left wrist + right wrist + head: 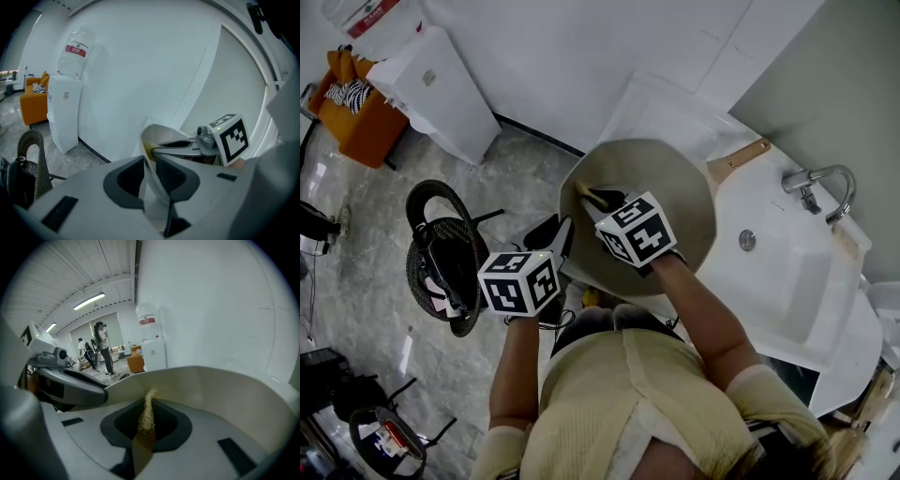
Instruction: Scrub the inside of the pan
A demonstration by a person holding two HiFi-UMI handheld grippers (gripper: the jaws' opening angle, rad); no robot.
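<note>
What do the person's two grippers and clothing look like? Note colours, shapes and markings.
The left gripper and right gripper have grey bodies with dark recesses around the jaws. Each carries a white cube bearing black square markers. The person wears a pale yellow short-sleeved top.

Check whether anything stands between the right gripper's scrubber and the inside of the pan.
Nothing visible does. The scrubber, clamped in the right gripper, reaches into the bare bowl of the pan. The left gripper pinches the pan's near rim, off to one side.
</note>
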